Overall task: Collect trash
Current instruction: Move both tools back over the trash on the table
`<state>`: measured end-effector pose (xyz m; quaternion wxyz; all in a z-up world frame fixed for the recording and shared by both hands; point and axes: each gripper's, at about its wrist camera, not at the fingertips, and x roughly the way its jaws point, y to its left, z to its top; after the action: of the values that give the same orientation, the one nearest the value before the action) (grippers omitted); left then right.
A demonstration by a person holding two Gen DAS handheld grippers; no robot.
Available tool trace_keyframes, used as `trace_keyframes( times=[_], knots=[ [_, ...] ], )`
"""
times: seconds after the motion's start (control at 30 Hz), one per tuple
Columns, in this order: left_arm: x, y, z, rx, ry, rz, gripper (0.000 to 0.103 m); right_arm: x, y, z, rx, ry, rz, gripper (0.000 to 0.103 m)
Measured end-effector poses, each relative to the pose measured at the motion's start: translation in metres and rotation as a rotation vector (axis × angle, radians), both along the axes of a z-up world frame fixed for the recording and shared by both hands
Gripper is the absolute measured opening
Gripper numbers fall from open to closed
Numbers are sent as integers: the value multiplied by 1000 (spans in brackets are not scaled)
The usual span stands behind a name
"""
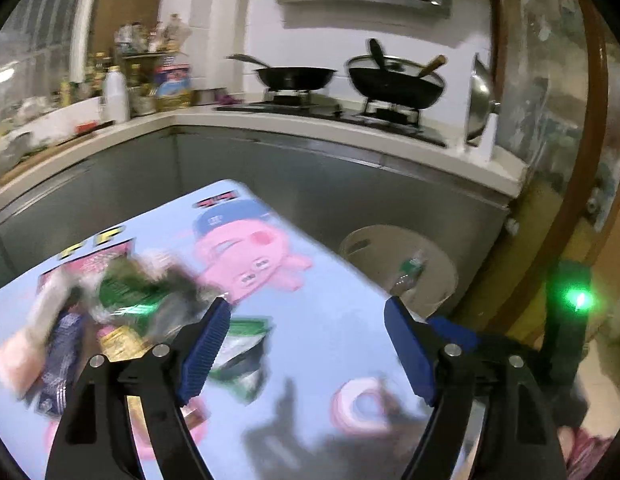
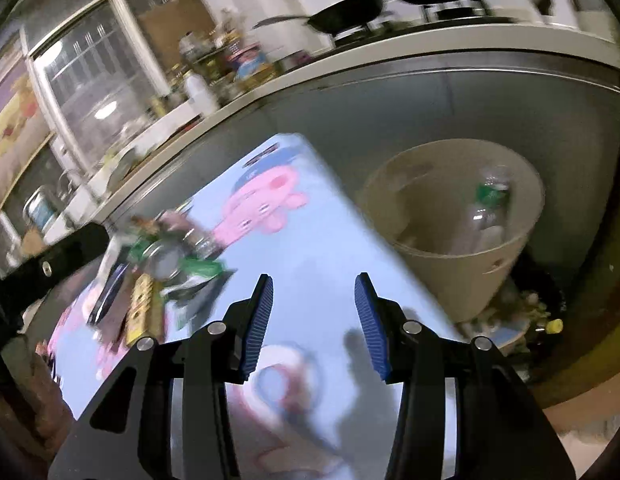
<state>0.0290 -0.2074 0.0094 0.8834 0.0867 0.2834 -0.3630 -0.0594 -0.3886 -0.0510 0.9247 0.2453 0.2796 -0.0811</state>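
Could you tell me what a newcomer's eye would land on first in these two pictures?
Probably the pink cartoon pig printed on the blue table. Next, the heap of wrappers at the table's left, and the beige bin off its right edge with a bottle inside. Two black woks sit on the stove behind.

Pale blue worktop (image 1: pixel 341 320) with a pink cartoon pig print (image 1: pixel 246 256)
Beside the pig: green, gold and dark blue wrappers (image 1: pixel 110 320); beyond the worktop's edge, a beige bin (image 2: pixel 449 280).

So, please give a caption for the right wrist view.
Open hand-held gripper over cartoon table; bottle in bin.
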Motion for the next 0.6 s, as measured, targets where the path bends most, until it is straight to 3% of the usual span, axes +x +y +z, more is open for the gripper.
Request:
trace_keyframes(
  times=[0.2,0.6],
  knots=[
    [1,85,-18,31,-35,151,86,21,59,2,-32,36,143,43],
    [33,235,-54,-51,108,465,86,77,138,24,-55,57,352,43]
  ],
)
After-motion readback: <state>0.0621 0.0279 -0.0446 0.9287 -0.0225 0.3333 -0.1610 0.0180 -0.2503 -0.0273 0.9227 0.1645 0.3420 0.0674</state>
